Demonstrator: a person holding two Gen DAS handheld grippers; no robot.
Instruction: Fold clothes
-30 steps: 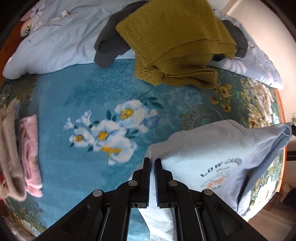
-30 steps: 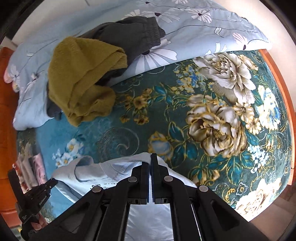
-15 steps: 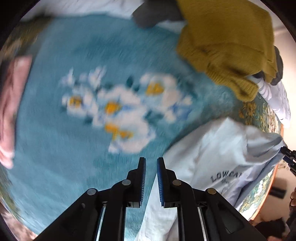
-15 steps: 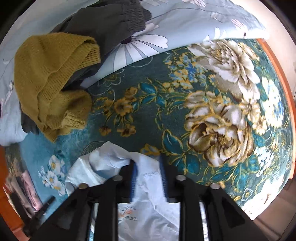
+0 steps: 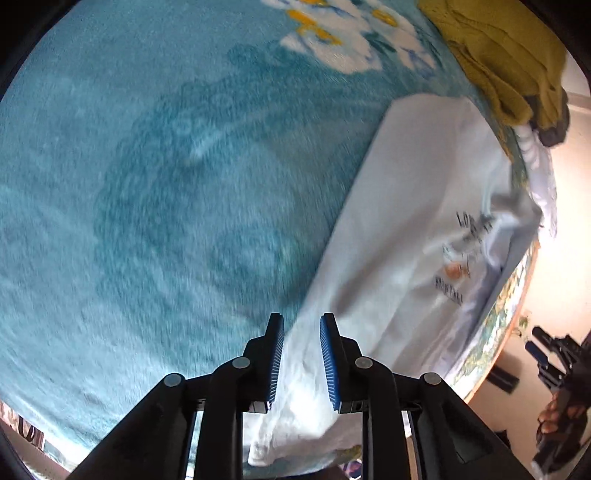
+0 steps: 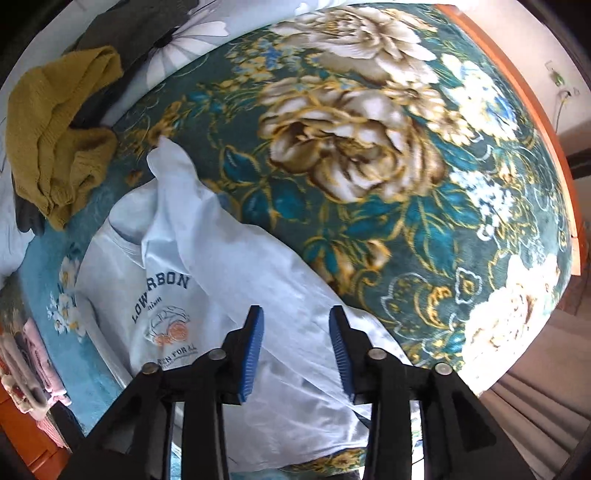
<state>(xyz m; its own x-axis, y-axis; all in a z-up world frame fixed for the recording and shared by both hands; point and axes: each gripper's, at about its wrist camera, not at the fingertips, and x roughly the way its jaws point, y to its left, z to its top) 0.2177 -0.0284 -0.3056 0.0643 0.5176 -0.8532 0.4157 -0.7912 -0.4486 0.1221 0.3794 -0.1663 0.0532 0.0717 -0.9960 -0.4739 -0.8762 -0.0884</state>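
A pale blue T-shirt (image 6: 236,273) with dark lettering and an orange print lies loosely on the floral bed cover, one side folded over its front. It also shows in the left wrist view (image 5: 417,236). My right gripper (image 6: 295,314) is open just above the shirt's near part, holding nothing. My left gripper (image 5: 301,321) is open, with the shirt's near corner lying between and below its jaws. The left wrist view is blurred. The right gripper also shows in the left wrist view (image 5: 554,354), at its far right edge.
A mustard knitted sweater (image 6: 55,140) lies over dark grey clothes (image 6: 110,33) on a pale floral duvet at the back left. Pink and beige folded clothes (image 6: 33,365) sit at the bed's left edge. The teal floral bed cover (image 6: 369,147) spreads to the right, ending at an orange bed frame (image 6: 524,107).
Both grippers were shut on the shirt's edge and have opened and let it go. The shirt has dropped onto the bed. The left gripper has swung low over the cover.
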